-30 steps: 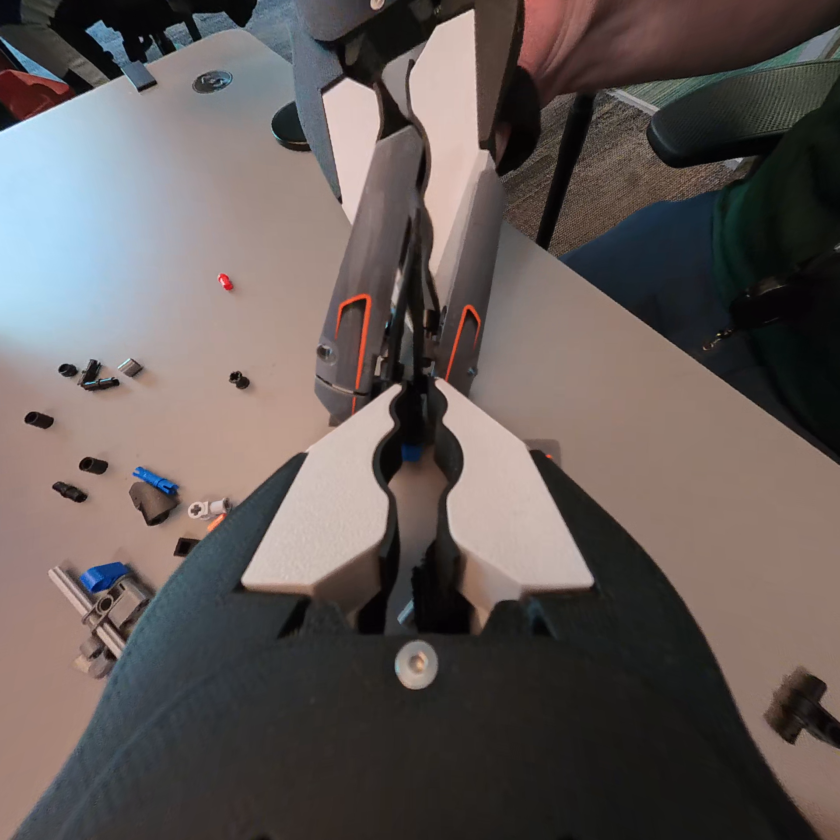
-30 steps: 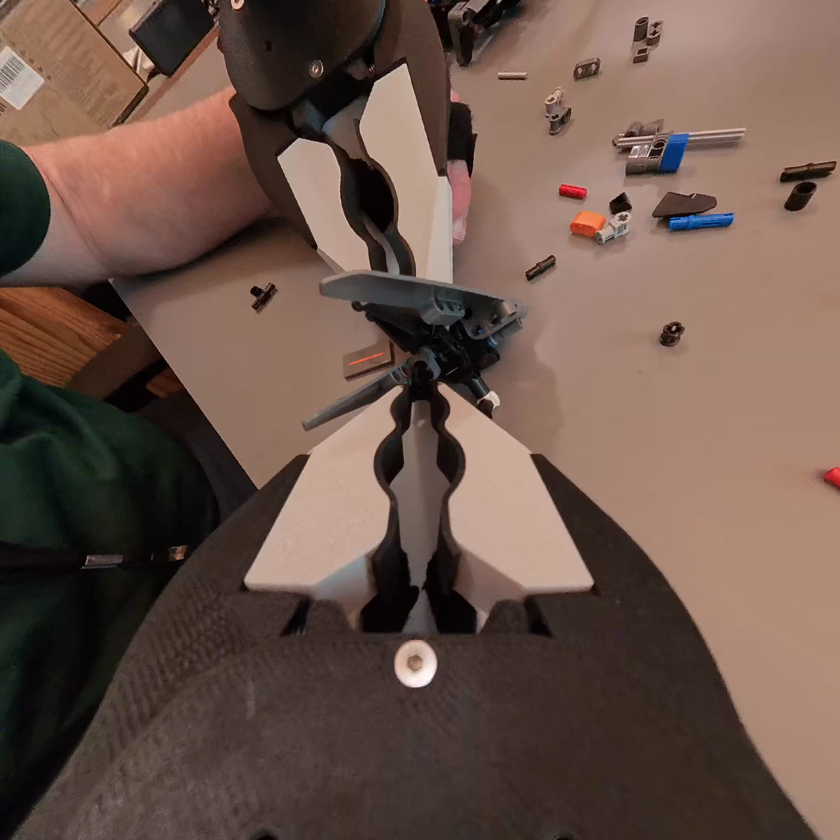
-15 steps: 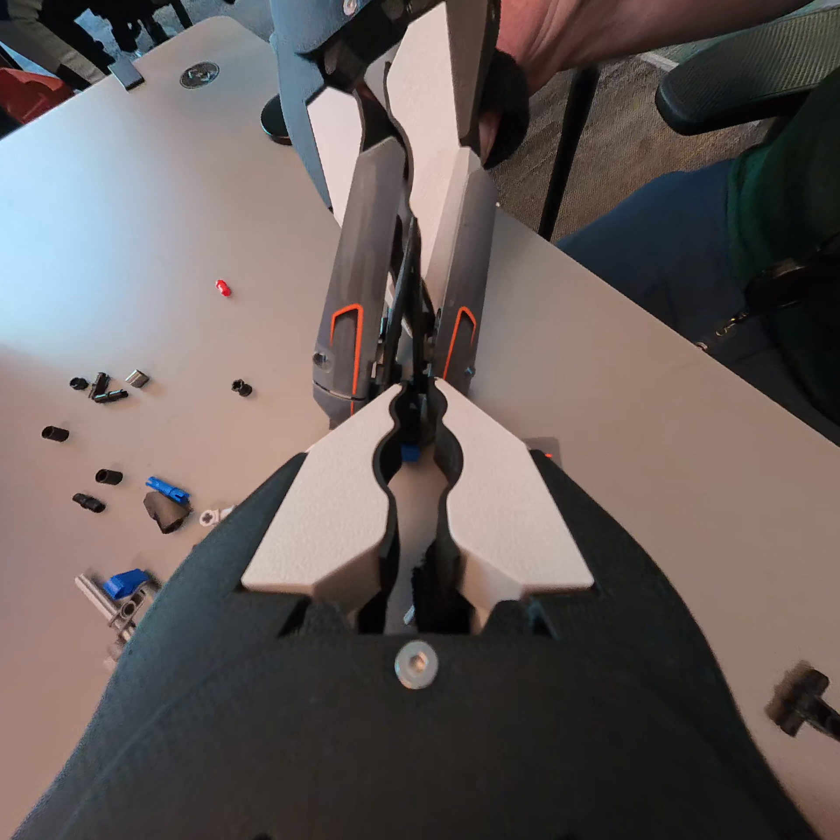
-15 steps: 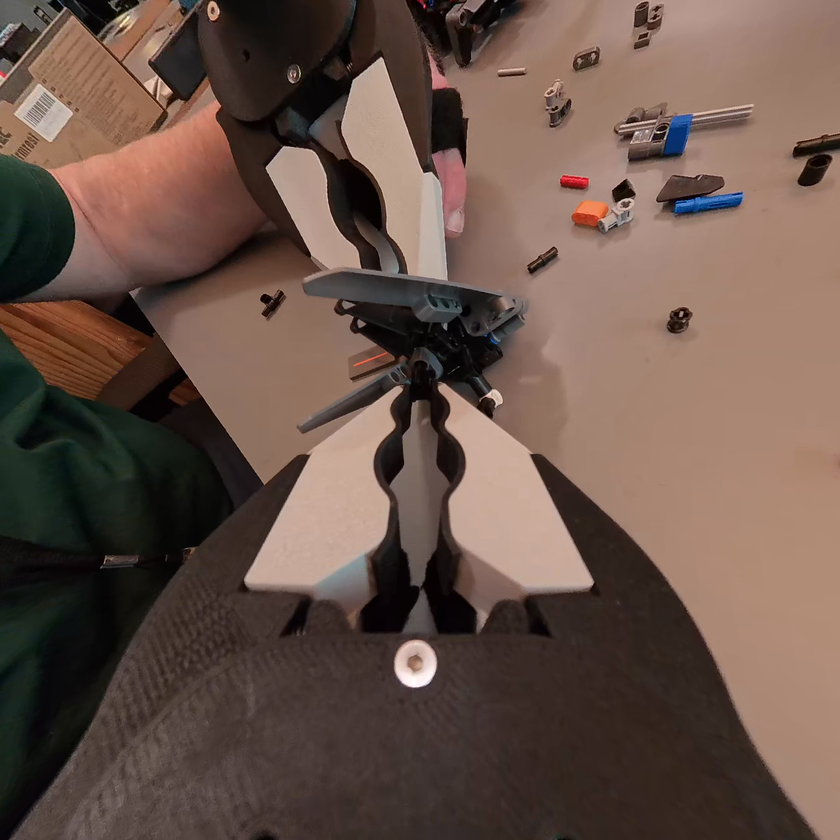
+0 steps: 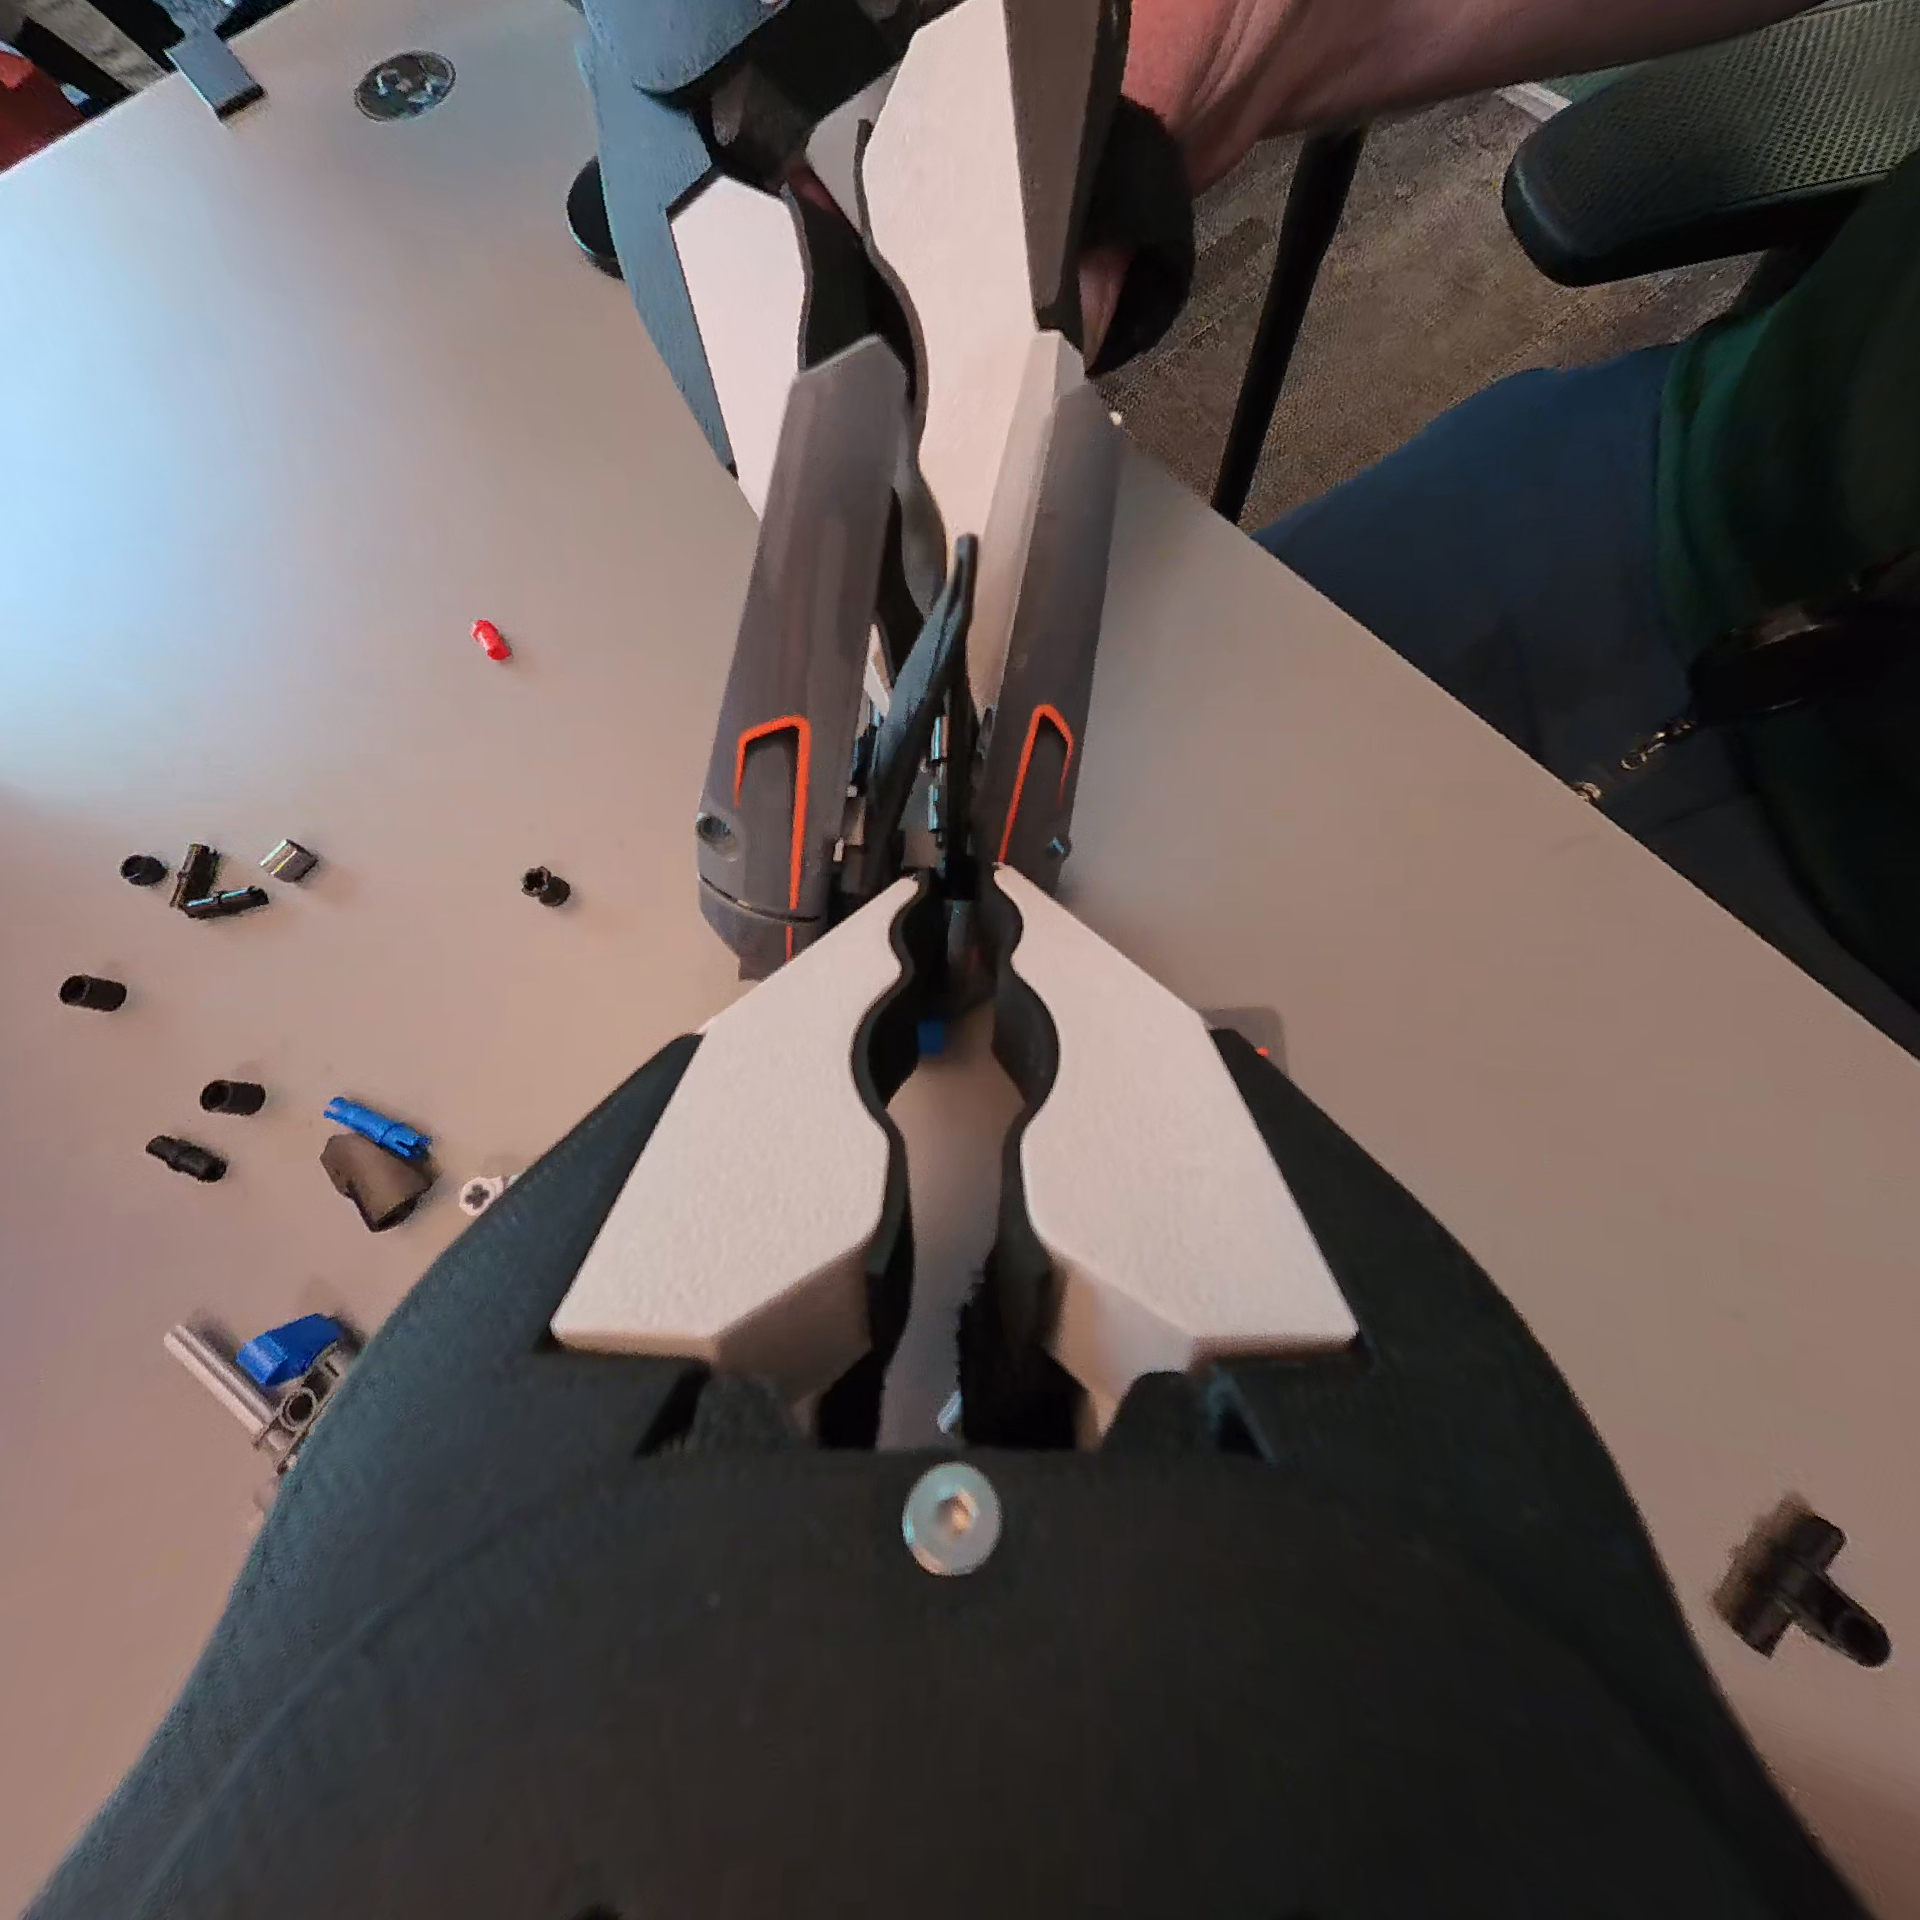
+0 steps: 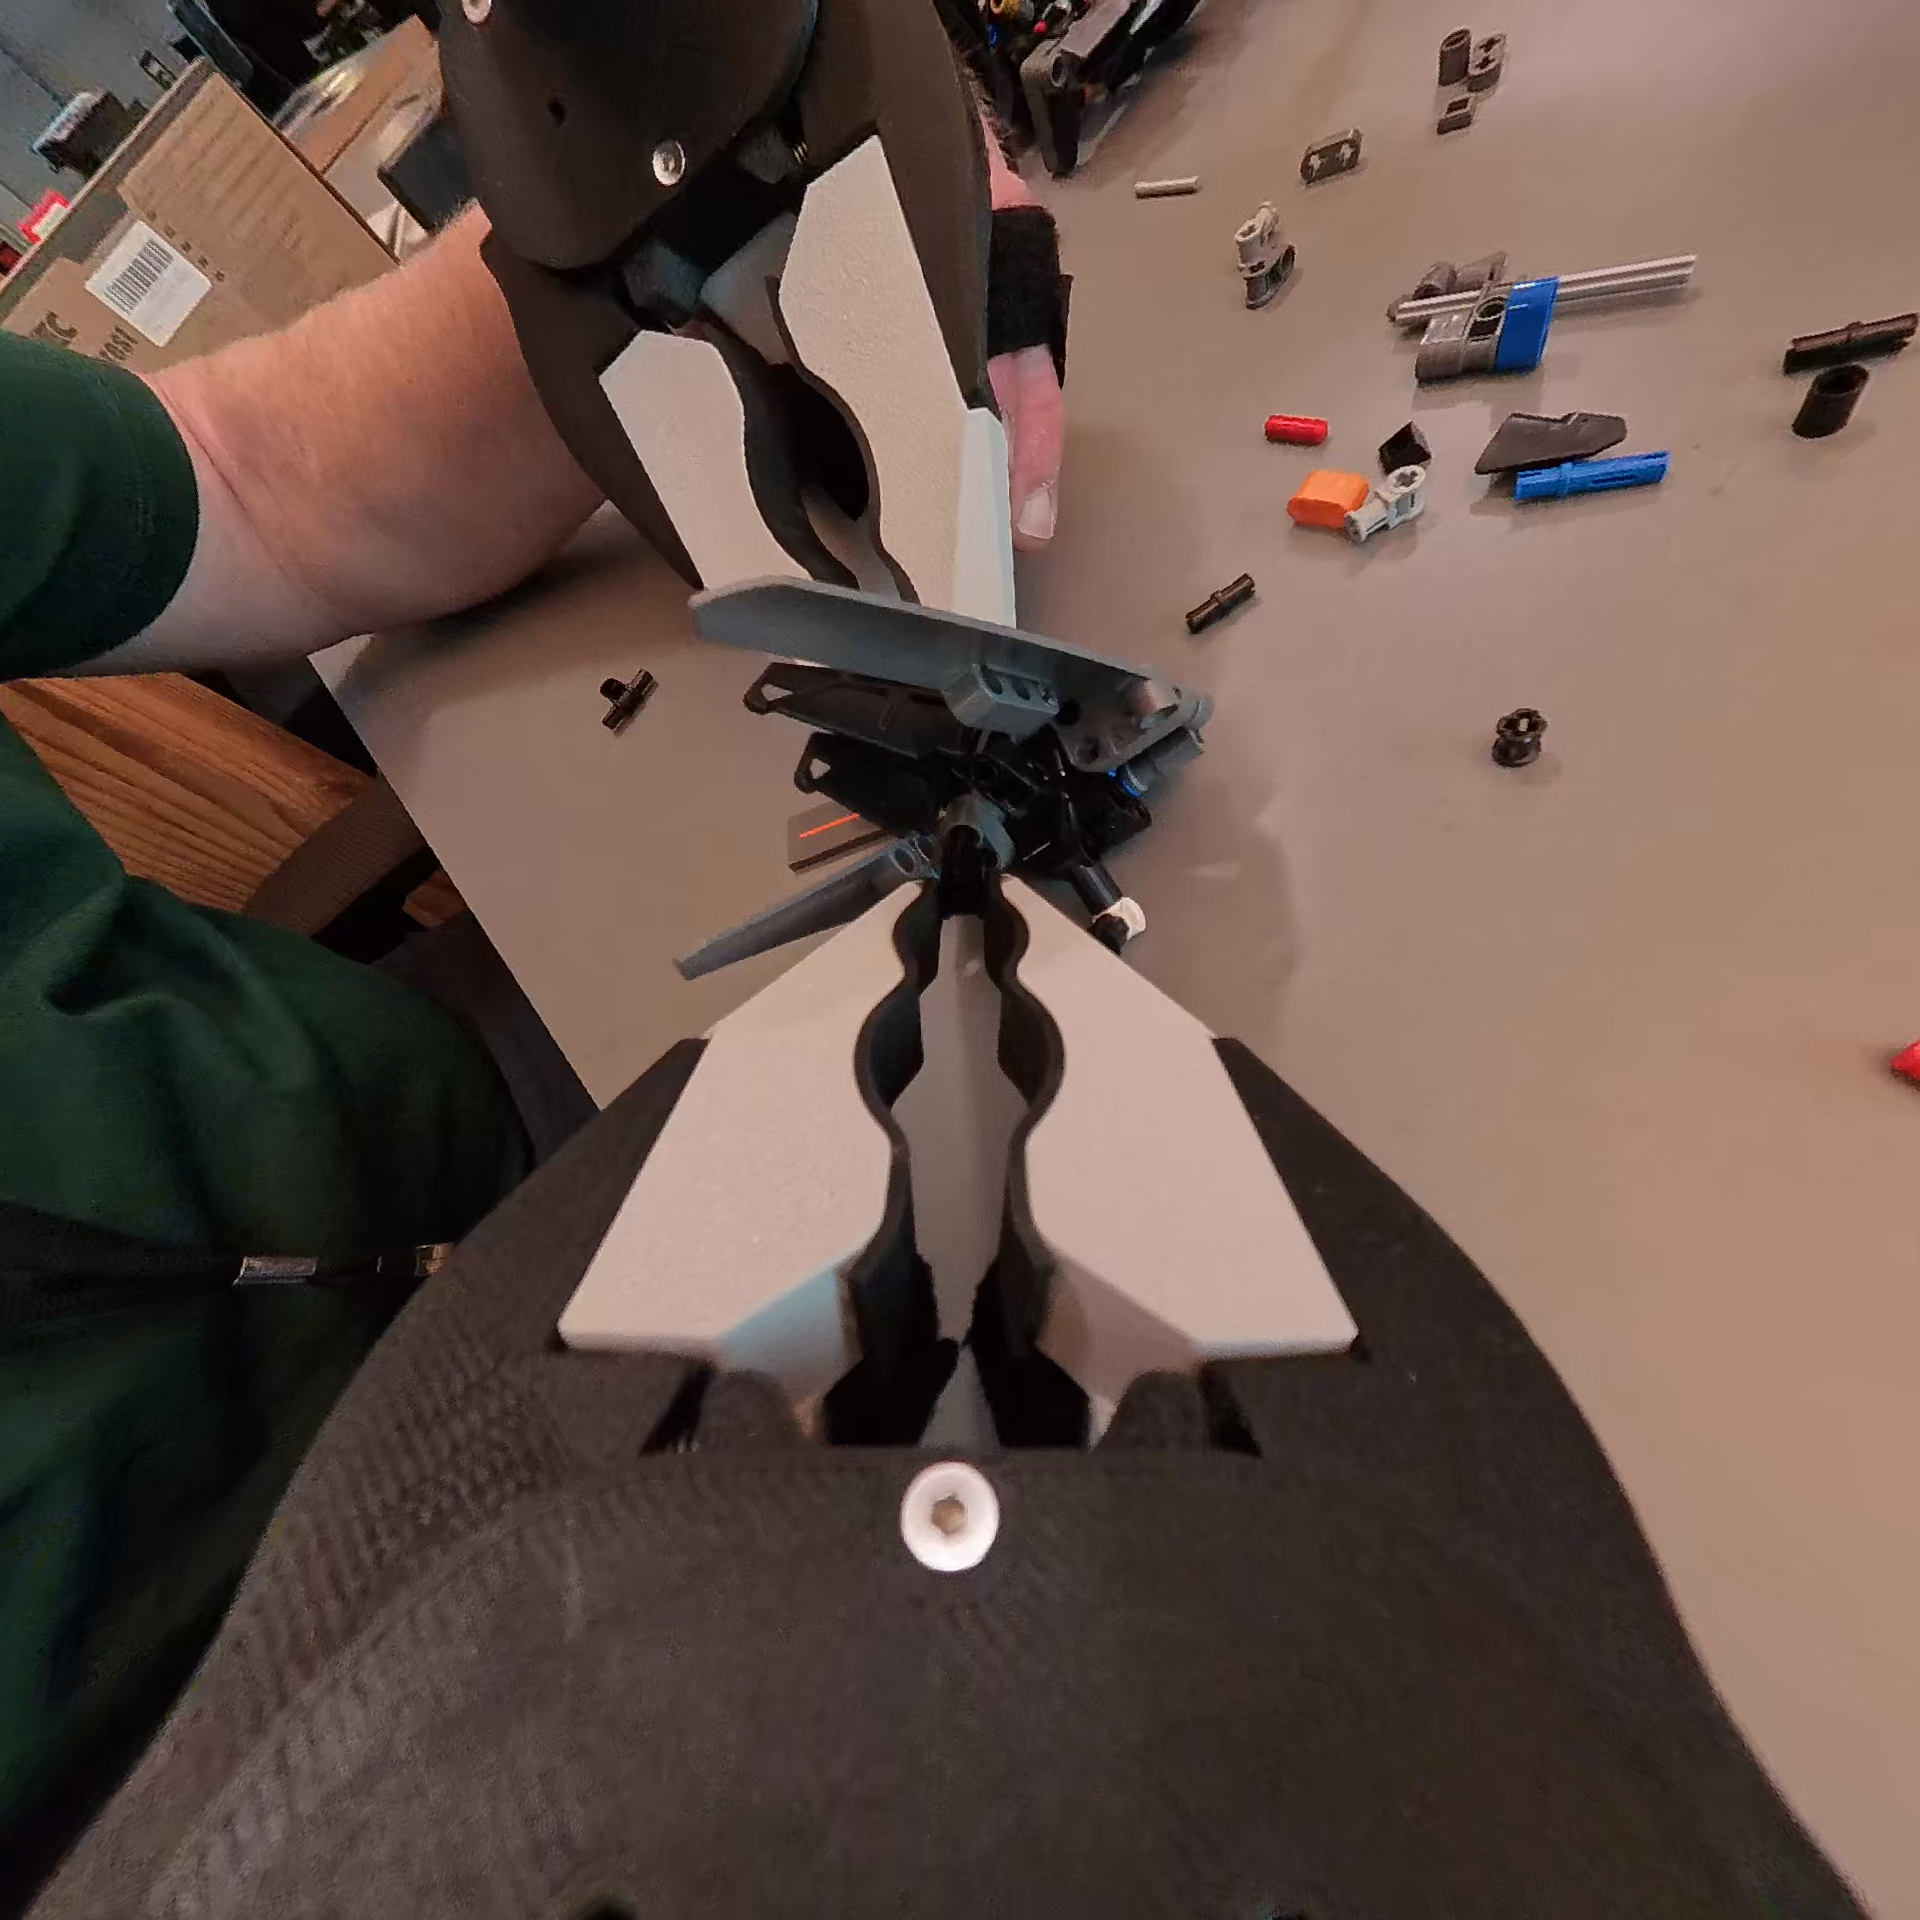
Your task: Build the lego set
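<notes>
**A:** Start closest to you. What are your claws doing?

**B:** My right gripper has its tips pinched almost together on a thin black stub at the near end of the lego assembly. Just beyond that, the build hangs in the air above the table edge: grey panels with orange trim around a black core, a white-tipped axle sticking out low on the right. From the far side my left gripper is drawn in narrow too, nipping the black middle between the two panels, a blue pin lying in the gap between its fingers.

**A:** So both hold the same piece. How do you do this step well?

**B:** As I judge it, I am seating or adjusting a joint inside the build. I would keep one claw as the anchor and push straight along the pin's line with the other, no twist, since the panels look hinged and could splay.

**A:** And farther out?

**B:** The spare parts lie well apart on the table: a red pin, an orange piece, a blue axle pin, a grey and blue sub-assembly, black connectors. A small black connector sits near the table edge; I would mind not to knock it off.
</notes>
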Demonstrator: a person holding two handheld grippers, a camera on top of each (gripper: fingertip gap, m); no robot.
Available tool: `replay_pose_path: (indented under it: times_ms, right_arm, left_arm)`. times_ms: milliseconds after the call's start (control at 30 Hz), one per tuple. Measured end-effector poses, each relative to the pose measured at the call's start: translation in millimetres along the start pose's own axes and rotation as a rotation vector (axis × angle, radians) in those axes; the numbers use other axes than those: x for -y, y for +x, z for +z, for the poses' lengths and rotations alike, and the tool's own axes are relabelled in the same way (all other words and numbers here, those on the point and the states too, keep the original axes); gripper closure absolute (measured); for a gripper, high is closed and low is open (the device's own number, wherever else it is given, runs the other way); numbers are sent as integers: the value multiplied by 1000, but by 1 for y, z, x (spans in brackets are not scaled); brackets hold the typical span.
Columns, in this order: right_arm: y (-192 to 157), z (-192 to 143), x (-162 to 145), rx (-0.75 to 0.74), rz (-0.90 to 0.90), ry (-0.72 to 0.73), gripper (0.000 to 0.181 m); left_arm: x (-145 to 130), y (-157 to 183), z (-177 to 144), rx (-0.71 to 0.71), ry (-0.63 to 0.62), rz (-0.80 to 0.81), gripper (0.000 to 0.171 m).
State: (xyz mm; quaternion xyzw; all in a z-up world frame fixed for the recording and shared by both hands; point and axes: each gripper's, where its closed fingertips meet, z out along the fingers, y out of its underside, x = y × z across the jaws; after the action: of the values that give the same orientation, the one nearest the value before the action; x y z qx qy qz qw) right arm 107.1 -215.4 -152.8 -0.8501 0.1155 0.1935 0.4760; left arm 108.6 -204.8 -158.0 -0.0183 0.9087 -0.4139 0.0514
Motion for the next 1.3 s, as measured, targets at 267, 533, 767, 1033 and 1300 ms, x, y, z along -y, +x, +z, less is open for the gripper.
replay_pose_path:
  times_ms: [267,533,767,1033,1300]
  right_arm:
    - [1,-1,0,37,33,-4,175]
    - [2,-1,0,47,44,-9,175]
    - [3,-3,0,44,32,-6,175]
    - [4,-4,-1,46,38,-9,175]
    - [5,-5,-2,56,38,-19,175]
  left_arm:
    - [0,-2,1,-45,-30,-40,167]
    - [0,-4,2,-69,-49,-59,166]
    - [2,-5,3,-72,-39,-59,166]
    - [2,-8,5,-82,-51,-79,166]
    - [4,-8,6,-107,-50,-41,166]
